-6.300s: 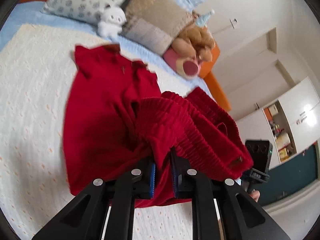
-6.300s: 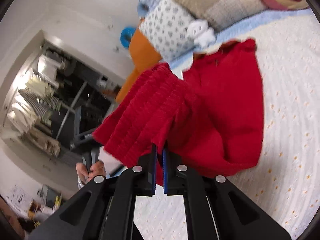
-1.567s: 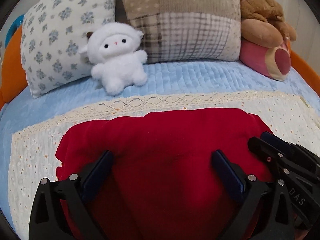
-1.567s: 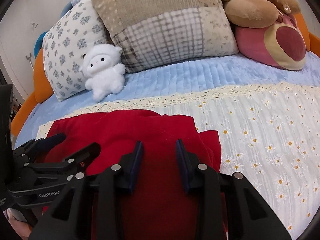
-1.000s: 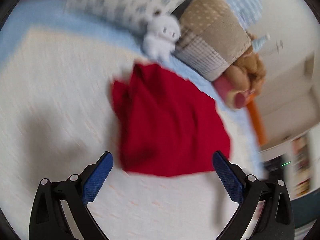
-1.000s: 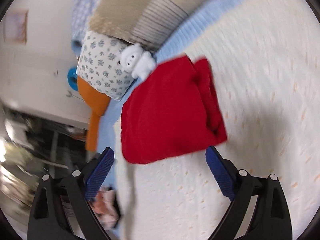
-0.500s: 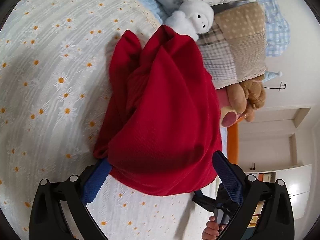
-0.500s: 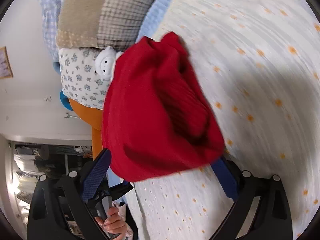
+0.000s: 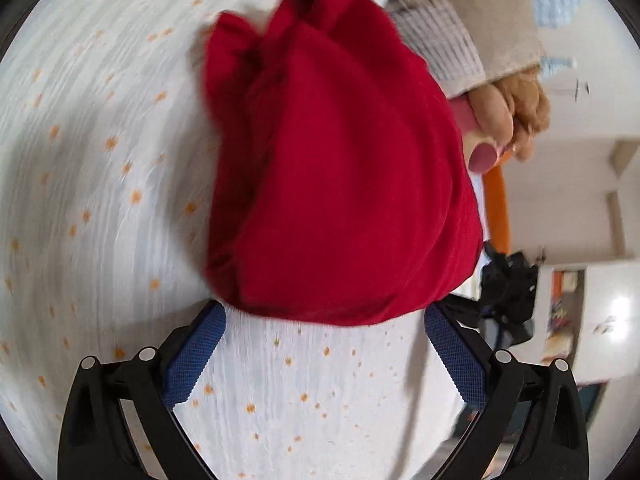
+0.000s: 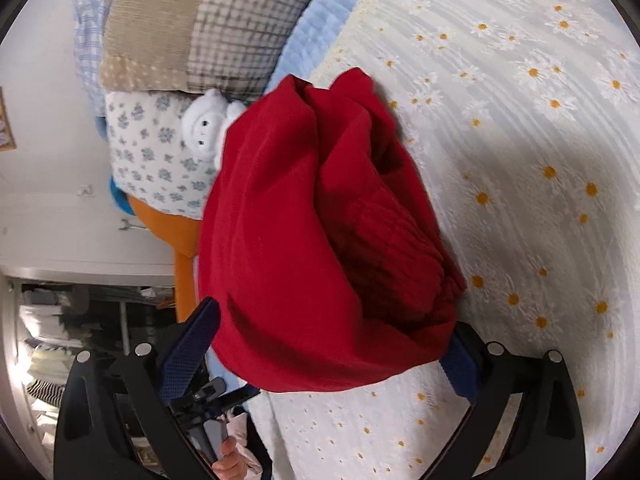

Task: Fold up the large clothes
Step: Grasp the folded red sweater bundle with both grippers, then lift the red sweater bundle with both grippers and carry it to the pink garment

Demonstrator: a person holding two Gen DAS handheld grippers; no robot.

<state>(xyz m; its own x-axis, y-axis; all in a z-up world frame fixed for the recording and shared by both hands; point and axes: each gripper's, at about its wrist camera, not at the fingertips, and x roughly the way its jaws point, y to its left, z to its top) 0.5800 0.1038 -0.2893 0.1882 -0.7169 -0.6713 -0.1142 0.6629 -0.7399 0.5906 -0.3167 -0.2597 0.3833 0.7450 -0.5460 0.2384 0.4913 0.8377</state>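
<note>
A folded red garment (image 9: 340,176) is lying bunched on a white daisy-print bedspread (image 9: 100,200) over a pale blue quilt (image 10: 320,28). The left gripper (image 9: 320,356) is hovering at the garment's near edge with its jaws spread wide, clamping nothing. The right gripper (image 10: 328,356) is straddling the opposite end; its jaws have just been opening and are standing wide, with the garment's fold between them but unclamped. A patchwork pillow (image 10: 192,24), a floral pillow (image 10: 152,160), a white plush toy (image 10: 204,124) and a brown teddy bear (image 9: 512,108) are crowding the orange headboard (image 10: 180,240). White cupboards (image 9: 600,320) are lining the wall.
</note>
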